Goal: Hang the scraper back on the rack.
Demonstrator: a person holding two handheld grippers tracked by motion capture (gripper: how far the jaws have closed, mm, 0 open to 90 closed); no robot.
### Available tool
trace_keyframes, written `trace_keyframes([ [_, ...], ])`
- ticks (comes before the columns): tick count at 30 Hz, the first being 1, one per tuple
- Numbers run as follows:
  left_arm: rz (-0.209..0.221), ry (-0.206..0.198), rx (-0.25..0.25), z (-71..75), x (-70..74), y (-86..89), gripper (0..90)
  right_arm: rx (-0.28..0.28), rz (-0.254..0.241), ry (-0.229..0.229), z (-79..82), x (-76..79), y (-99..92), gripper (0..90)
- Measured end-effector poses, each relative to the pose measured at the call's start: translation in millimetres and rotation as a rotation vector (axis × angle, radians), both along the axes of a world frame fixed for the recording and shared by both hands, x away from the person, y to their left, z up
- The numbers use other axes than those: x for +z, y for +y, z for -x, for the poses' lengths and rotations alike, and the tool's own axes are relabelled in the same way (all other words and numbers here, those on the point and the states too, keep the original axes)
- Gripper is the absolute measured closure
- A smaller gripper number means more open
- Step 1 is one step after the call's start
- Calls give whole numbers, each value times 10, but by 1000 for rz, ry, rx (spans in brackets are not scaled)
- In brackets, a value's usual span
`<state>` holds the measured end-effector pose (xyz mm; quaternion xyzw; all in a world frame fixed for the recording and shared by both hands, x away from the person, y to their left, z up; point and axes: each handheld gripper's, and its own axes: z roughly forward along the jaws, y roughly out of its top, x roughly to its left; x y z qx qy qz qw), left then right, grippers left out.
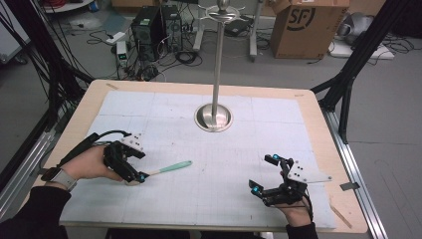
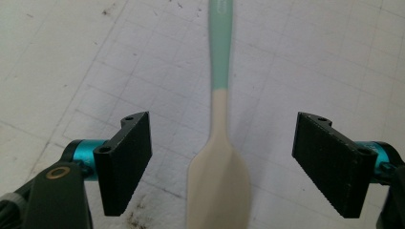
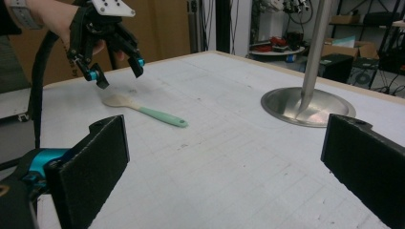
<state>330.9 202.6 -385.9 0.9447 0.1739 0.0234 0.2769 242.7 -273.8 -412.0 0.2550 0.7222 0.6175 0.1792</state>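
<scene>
Left tongs [image 1: 130, 175] tilted down, jaws apart – right tongs [image 1: 263, 174] low, jaws wide.

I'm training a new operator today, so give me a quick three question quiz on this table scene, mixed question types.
1. True or false: the left gripper is shut on the spatula.
2. Which end of the spatula lies nearest the left gripper's fingers? A. green handle B. cream blade C. neither
3. Fill in: the pole stands on a round metal ____.

Key
1. False: the fingers stand apart on either side of the blade, not touching it.
2. B
3. base
</scene>
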Motion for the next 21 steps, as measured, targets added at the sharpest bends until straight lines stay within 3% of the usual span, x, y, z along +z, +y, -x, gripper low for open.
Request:
trace_keyframes([
  [5,-79,1,-9,-71,-41,-90,270,1,-1,-2,-2,-1,-3,12],
  [11,-140,26,-33,-169,-78,-249,357,2,-10,-4,11,2,-27,12],
  [16,-240,23,-71,-174,-159,-337,440,-3,-13,-4,2,-11,-50,12],
  [21,-269,29,-87,-174,-176,-395,521,0,-15,-4,9,-7,-52,12],
])
